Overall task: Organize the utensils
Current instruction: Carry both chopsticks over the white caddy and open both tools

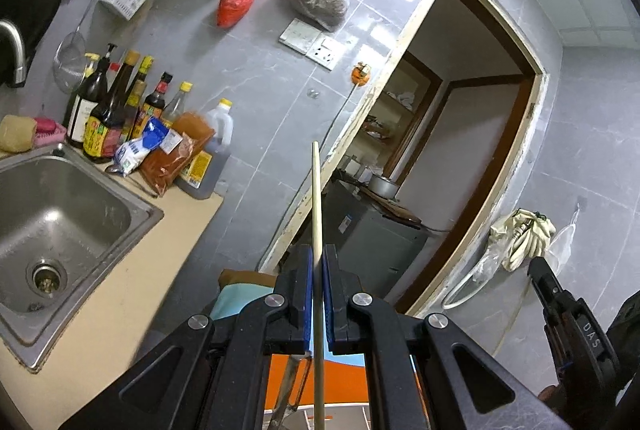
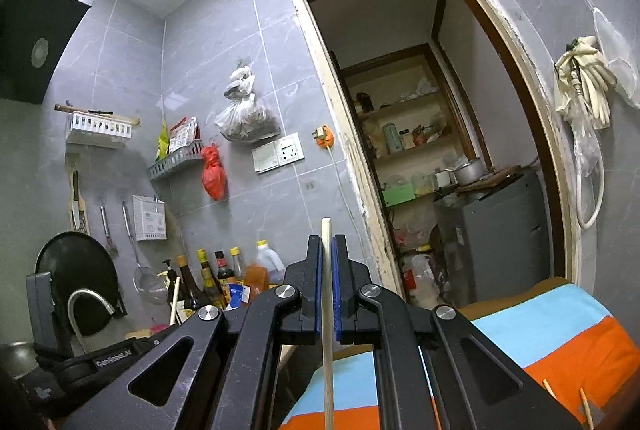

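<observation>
In the left wrist view my left gripper is shut on a thin wooden chopstick that sticks up between the blue pads. Below it lie a metal utensil and the edge of a white tray on a striped cloth. My right gripper is shut on a paler chopstick standing upright. The right gripper's tip also shows at the right edge of the left view. Two more chopstick ends rest on the orange and blue cloth.
A steel sink is set in the beige counter at left, with sauce bottles and bags behind it. A faucet and a black pan stand at far left. An open doorway shows a grey cabinet.
</observation>
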The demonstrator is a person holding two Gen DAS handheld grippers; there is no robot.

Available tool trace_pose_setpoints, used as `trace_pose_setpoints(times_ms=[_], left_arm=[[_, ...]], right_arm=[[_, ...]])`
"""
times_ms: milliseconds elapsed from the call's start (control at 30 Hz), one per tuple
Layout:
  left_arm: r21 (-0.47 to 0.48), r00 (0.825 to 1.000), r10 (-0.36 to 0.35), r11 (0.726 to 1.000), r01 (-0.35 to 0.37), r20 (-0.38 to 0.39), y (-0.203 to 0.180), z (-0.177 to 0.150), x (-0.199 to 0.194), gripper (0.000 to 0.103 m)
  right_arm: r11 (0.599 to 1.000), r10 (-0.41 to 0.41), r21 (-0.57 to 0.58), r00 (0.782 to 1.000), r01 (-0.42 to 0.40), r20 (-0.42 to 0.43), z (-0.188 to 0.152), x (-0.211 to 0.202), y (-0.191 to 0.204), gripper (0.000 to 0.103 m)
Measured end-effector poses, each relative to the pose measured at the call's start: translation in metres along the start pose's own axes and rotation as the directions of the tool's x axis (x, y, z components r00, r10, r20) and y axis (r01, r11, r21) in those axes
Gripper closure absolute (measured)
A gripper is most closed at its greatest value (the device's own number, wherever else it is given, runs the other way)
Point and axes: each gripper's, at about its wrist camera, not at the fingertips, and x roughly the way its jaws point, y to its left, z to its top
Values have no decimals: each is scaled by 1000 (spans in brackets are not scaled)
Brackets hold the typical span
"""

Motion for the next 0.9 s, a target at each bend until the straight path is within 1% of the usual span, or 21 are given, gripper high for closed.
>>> trace_pose_setpoints(times_ms=[100,333,433,733,900], left_arm=[[21,1000,-4,1000,3,20,-4,-5,2,98],[61,999,10,998,-12,34,-6,-20,3,98],[84,999,8,996,-11,37,-8,-24,4,98],[108,999,18,994,-22,43,-8,-30,7,98],[126,999,20,992,-23,31,-9,-33,7,98]], right_arm=[[1000,-11,25,1000,11,13,-4,-2,-3,99],[999,-31,41,999,30,17,-24,-1,-9,99],[999,-32,39,999,32,4,-29,1,-10,99],[999,-30,27,999,30,-15,-41,4,-11,99],[999,-29,20,999,30,-30,-44,6,-11,99]])
